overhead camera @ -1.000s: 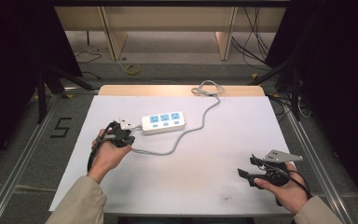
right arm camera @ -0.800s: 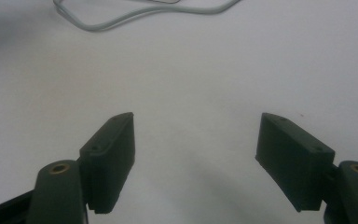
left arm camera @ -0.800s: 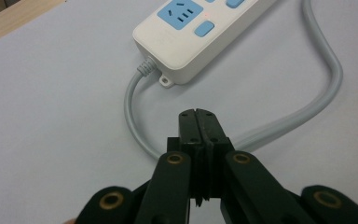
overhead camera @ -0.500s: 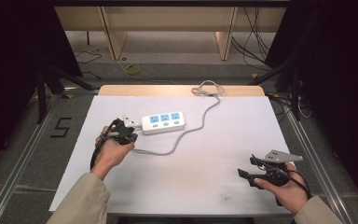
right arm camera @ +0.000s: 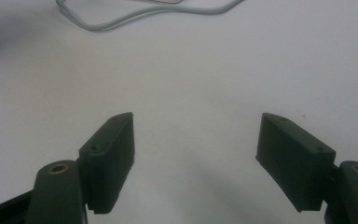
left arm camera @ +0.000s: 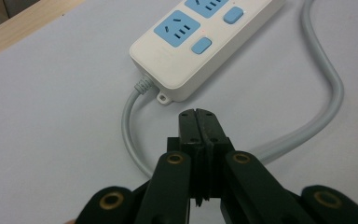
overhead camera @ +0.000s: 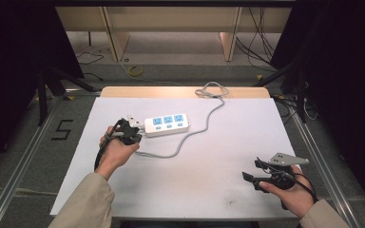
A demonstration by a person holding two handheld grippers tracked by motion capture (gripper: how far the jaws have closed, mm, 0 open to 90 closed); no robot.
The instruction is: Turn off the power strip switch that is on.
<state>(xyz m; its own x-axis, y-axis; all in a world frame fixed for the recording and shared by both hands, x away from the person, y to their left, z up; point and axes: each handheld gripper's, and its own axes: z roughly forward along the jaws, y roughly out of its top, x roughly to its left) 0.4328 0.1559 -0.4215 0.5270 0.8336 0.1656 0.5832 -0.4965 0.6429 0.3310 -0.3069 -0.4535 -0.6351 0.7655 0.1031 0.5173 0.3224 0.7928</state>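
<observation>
- Left gripper sits at the strip's left end in the high view; jaws clenched tight together, nothing between them.
- Left gripper view: same gripper, pads pressed flat on each other, tips just short of the strip, above the cord. Can't tell if tips touch the strip; a sliver of white shows between them.
- Strip: white, three blue sockets w/ blue switches, lying flat on the table, left of centre, toward the far half.
- Cord leaves the strip's left end, bends back under the left gripper, runs right in a loose S, then up to the table's far edge where it loops.
- In the left gripper view the near socket and its switch face up; small mounting tab at the strip's near corner.
- Right gripper at the table's near right corner, well apart from the strip; held in the right hand, jaws spread wide, nothing in them.
- Right gripper view: the gripper w/ pads far apart over bare white table; cord across the top, far off.
- Left hand wraps the left gripper body, sleeve coming in from bottom left.
- Floor left of the table has a "5" mark.
</observation>
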